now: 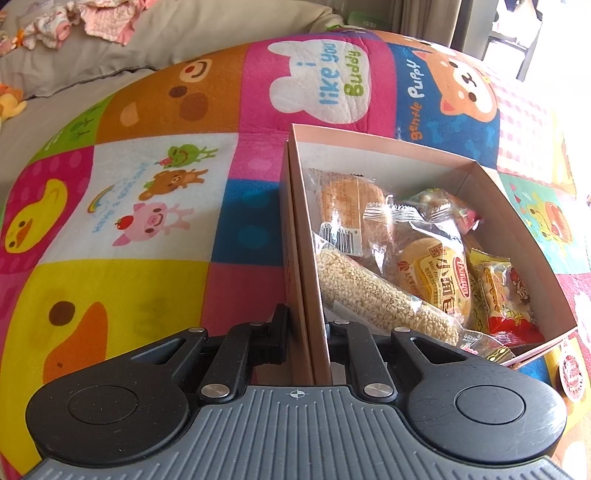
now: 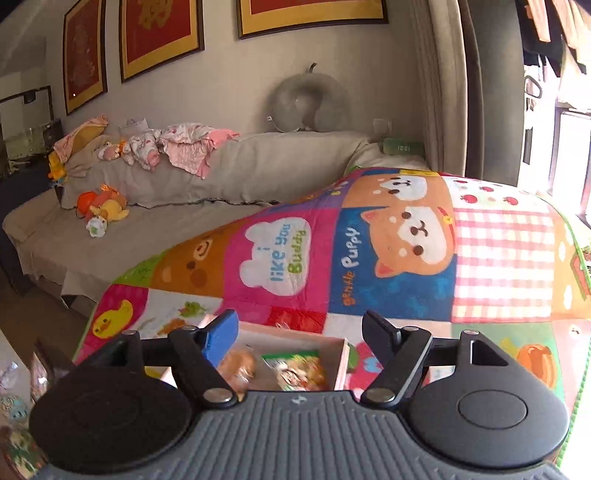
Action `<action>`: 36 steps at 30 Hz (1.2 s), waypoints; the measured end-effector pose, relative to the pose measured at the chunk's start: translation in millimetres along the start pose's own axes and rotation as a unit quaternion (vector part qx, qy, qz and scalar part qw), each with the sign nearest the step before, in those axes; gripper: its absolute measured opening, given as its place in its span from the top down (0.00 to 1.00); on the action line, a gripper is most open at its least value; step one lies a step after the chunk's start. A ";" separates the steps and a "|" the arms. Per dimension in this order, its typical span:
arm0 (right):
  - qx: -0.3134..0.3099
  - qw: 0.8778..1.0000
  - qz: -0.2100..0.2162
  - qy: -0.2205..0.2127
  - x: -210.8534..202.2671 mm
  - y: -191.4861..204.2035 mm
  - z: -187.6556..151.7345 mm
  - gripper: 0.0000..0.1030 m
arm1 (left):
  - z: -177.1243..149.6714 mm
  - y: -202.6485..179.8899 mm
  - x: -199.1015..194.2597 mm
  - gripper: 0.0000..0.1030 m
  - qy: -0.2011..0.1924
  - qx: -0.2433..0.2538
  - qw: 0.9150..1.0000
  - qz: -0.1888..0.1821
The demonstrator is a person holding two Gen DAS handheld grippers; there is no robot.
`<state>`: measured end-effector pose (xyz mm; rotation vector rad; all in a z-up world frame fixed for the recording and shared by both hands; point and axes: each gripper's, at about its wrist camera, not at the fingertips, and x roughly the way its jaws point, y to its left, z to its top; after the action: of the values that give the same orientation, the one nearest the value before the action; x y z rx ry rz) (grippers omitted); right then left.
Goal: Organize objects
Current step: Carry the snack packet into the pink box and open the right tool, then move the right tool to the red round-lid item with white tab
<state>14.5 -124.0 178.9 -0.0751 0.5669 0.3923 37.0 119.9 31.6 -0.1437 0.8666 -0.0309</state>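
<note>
A shallow cardboard box [image 1: 369, 146] lies on a colourful cartoon mat [image 1: 147, 192]. It holds wrapped snacks: a puffed-grain bar [image 1: 373, 291], a small bread bun pack [image 1: 436, 280], another bun pack [image 1: 343, 210] and a red-yellow snack packet [image 1: 506, 295]. My left gripper [image 1: 308, 325] is shut on the box's left wall, one finger outside and one inside. In the right wrist view my right gripper [image 2: 301, 332] is open and empty, held above the box [image 2: 341, 356], with snack packs [image 2: 295, 369] showing between its fingers.
A grey sofa [image 2: 155, 229] with baby clothes [image 2: 173, 146] and soft toys [image 2: 103, 208] runs behind the mat. A grey neck pillow [image 2: 308, 99] sits on the sofa back. Framed pictures [image 2: 159, 33] hang on the wall. A window is at the right.
</note>
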 end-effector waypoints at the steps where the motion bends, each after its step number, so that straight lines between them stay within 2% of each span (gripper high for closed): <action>1: -0.007 1.000 -0.010 0.007 -3.7 -3.9 -11.7 0.23 | -0.3 0.3 0.0 0.86 -0.001 0.000 1.000 0.000; 6: -0.008 0.997 -0.048 0.056 -19.2 -30.8 -74.2 0.19 | -0.5 1.1 0.0 0.86 -0.001 -0.001 1.000 -0.001; 12: 0.049 0.993 -0.047 0.098 -32.1 -49.1 -144.2 0.19 | -0.5 1.0 -0.1 0.86 -0.001 -0.002 1.000 0.000; 18: 0.106 0.984 -0.053 0.131 -17.4 -50.2 -189.8 0.19 | -0.4 -0.7 -0.9 0.86 0.002 0.000 1.000 0.002; 25: 0.057 0.988 -0.099 0.108 -7.7 -25.7 -200.7 0.06 | -0.6 -1.4 -1.1 0.86 0.003 0.001 1.000 0.004; 28: 0.062 0.988 -0.105 0.094 -6.8 -25.8 -203.6 0.02 | -0.6 -1.6 -1.1 0.86 0.004 0.001 1.000 0.004; 36: 0.063 0.988 -0.104 0.095 -5.1 -26.1 -203.8 0.00 | 0.0 -2.3 -1.4 0.86 0.004 0.000 1.000 0.004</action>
<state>-83.1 -185.7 8.9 -0.0506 0.7626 0.1462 36.2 117.8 33.0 -0.1410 0.8758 -0.0234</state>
